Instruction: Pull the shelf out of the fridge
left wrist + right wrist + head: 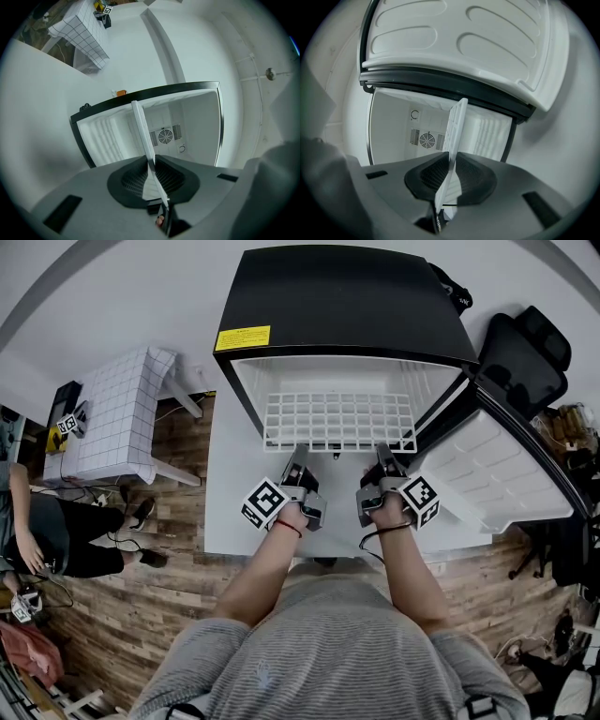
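Observation:
A black mini fridge [342, 296] stands on a white table with its door [497, 470] swung open to the right. A white wire shelf [339, 420] sticks out of the fridge's opening toward me. My left gripper [296, 465] is shut on the shelf's front edge at the left, and my right gripper [384, 461] is shut on that edge at the right. In the left gripper view the shelf [143, 136] runs edge-on between the dark pads [131, 180]. In the right gripper view the shelf [454, 136] likewise sits pinched between the pads [476, 180], with the fridge's back fan [425, 138] behind.
The white table [230, 512] carries the fridge. A small table with a checked cloth [117, 413] stands to the left, and a seated person [56, 531] is at the far left. A black chair [525, 357] is behind the door. The floor is wood planks.

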### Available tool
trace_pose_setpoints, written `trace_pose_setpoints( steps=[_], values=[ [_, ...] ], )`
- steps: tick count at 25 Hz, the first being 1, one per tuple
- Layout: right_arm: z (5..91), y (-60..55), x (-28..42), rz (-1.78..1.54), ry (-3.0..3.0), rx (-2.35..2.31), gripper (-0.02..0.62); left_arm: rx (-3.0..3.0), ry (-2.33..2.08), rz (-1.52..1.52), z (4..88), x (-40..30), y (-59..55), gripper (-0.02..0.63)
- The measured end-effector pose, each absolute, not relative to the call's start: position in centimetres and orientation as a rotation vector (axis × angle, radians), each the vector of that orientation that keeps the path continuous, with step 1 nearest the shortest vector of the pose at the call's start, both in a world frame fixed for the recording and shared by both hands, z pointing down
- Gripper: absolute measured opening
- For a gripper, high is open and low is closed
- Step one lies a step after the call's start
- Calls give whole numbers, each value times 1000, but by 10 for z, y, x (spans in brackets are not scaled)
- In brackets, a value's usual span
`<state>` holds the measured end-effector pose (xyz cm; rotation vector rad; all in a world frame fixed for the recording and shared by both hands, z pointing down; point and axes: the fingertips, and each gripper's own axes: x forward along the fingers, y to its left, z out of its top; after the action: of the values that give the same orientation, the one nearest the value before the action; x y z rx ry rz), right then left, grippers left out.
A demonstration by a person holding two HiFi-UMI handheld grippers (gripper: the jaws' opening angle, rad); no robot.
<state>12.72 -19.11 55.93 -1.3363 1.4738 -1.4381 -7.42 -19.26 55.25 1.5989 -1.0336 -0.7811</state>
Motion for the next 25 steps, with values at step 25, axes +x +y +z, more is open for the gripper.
trace_pose_setpoints(
  steps=[25],
  values=[
    [559,-186,128,-1454,1466,-1336,54,1589,-1021,-768,552,-73,-186,57]
  ],
)
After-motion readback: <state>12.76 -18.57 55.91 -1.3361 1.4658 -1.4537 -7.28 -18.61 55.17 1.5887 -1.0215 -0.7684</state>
